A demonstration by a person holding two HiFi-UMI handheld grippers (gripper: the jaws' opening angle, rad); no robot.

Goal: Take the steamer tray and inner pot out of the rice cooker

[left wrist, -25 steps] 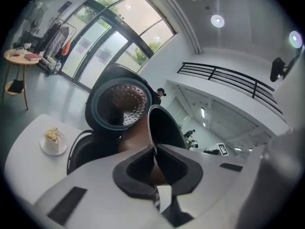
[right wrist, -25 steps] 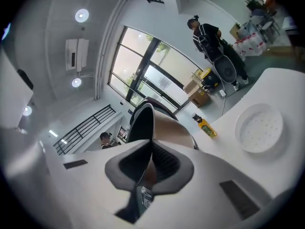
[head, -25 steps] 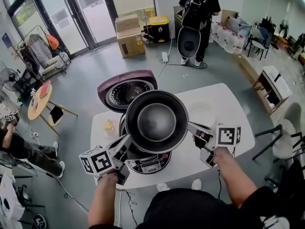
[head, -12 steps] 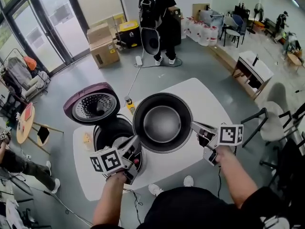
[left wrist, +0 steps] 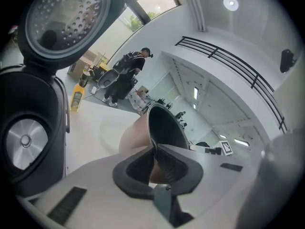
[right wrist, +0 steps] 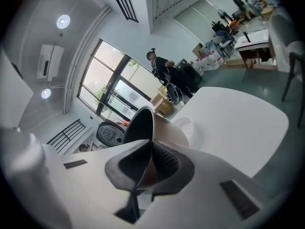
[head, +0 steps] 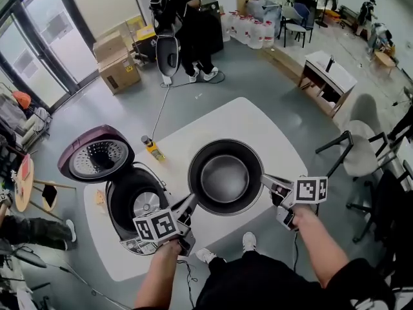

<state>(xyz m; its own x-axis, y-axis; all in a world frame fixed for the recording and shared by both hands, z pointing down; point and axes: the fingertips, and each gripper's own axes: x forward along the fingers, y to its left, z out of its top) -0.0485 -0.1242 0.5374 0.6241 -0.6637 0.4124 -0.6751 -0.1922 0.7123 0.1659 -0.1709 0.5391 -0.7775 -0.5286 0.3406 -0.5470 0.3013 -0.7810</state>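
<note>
We are standing over the white table [head: 258, 118], the broadest thing before us. At its left end the rice cooker [head: 129, 202] is sitting with its purple lid [head: 95, 160] thrown back, showing the perforated inner plate; the well of the cooker is lying open and dark, with only the round metal plate at its bottom showing.

Just right of the cooker we are holding the inner pot [head: 226, 176] over the table, mouth up, dark inside, and tan on the outside in the gripper views.

We are gripping it from both sides. The left gripper [head: 192, 202] is clamping the pot's near-left rim, its ribbed pads closed tight with the thin wall between them, as the left gripper view is showing. The right gripper [head: 266, 181] is pinching the right rim the same way, jaws nearly together on the metal edge.

In the right gripper view a pale, shallow tray [right wrist: 188, 127] is lying on the table just beyond the pot.

Near the cooker's lid a small yellow bottle [head: 152, 148] is standing on the table.
</note>
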